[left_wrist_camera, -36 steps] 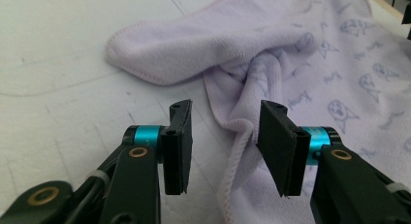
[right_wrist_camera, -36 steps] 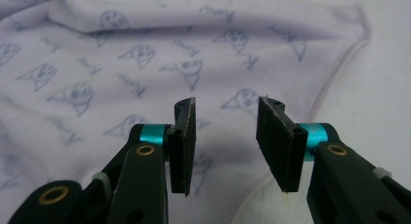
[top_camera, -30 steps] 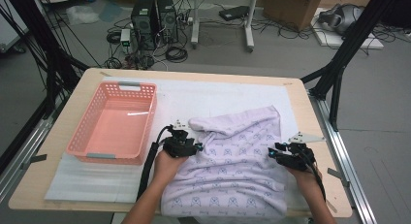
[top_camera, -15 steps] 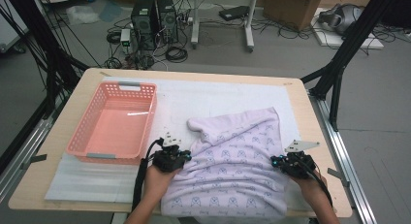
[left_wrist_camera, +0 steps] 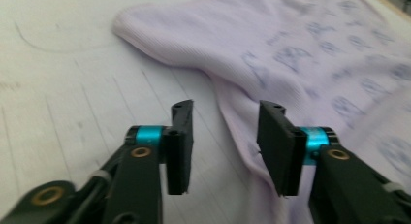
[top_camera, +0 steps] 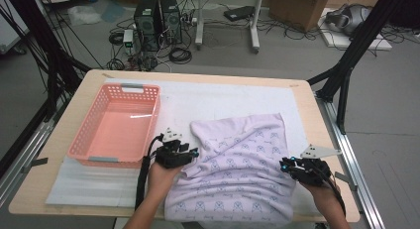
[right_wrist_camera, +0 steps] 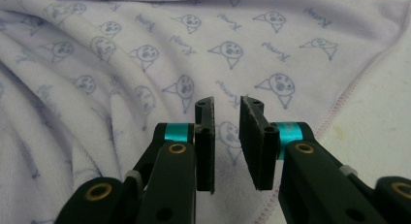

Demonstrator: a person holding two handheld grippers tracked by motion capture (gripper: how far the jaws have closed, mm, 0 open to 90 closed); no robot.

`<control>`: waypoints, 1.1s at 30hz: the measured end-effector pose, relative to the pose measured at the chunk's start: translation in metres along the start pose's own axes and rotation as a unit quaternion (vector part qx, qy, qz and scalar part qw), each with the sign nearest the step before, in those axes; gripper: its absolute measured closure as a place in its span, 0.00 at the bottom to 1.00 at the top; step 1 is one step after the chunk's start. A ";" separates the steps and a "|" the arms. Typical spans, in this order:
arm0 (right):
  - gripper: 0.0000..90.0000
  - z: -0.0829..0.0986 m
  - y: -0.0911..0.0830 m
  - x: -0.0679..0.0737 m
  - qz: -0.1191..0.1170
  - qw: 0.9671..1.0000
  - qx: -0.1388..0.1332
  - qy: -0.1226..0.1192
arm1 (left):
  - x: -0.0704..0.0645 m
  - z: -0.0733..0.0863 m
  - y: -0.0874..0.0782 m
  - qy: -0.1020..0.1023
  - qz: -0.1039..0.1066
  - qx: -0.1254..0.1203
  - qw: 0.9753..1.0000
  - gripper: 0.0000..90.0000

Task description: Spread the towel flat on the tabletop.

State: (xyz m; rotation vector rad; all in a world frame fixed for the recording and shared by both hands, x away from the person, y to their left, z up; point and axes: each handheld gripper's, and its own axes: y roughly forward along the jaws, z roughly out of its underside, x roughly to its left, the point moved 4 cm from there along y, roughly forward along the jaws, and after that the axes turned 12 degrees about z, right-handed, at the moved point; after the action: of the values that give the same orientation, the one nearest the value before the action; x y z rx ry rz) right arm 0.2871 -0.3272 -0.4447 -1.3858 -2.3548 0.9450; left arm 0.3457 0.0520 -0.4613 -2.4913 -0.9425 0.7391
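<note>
I hold 2 grippers over a lilac towel [top_camera: 237, 174] printed with small blue faces, which lies rumpled on the white mat [top_camera: 223, 102] at the near right of the counter [top_camera: 302, 97], its near edge hanging over the counter's front. My left gripper [top_camera: 190, 153] sits at the towel's left edge, jaws spread wide and holding nothing; in the left gripper view [left_wrist_camera: 224, 141] the towel's folded edge [left_wrist_camera: 242, 122] runs up between the 2 jaws, with bare mat under the left one. My right gripper [top_camera: 286, 165] sits at the towel's right side, released, jaws parted by a narrow gap. In the right gripper view [right_wrist_camera: 227, 136] its jaws hover over the printed cloth [right_wrist_camera: 160, 64], near the stitched hem [right_wrist_camera: 349, 93]. A pink basket [top_camera: 116, 125] stands just beside my left gripper, on the mat's left.
</note>
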 end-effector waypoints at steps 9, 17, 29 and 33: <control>0.83 0.001 0.003 0.001 -0.008 1.000 -0.002 -0.007 | -0.002 -0.024 0.042 0.004 0.005 0.039 0.999 0.66; 0.83 0.002 0.003 0.001 -0.010 1.000 -0.002 -0.006 | -0.016 -0.022 0.059 0.044 -0.023 0.076 0.996 0.87; 0.80 0.002 0.005 -0.004 0.004 1.000 -0.010 0.005 | 0.022 -0.015 0.015 0.011 -0.083 0.054 0.995 0.93; 0.74 -0.003 0.007 -0.013 0.023 0.999 -0.022 0.030 | 0.027 -0.018 0.013 0.011 -0.064 0.032 0.997 0.70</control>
State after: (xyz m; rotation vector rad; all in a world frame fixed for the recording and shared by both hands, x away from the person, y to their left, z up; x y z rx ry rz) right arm 0.3002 -0.3349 -0.4449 -1.4699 -2.3219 0.8571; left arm 0.3799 0.0586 -0.4621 -2.3538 -1.0429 0.6881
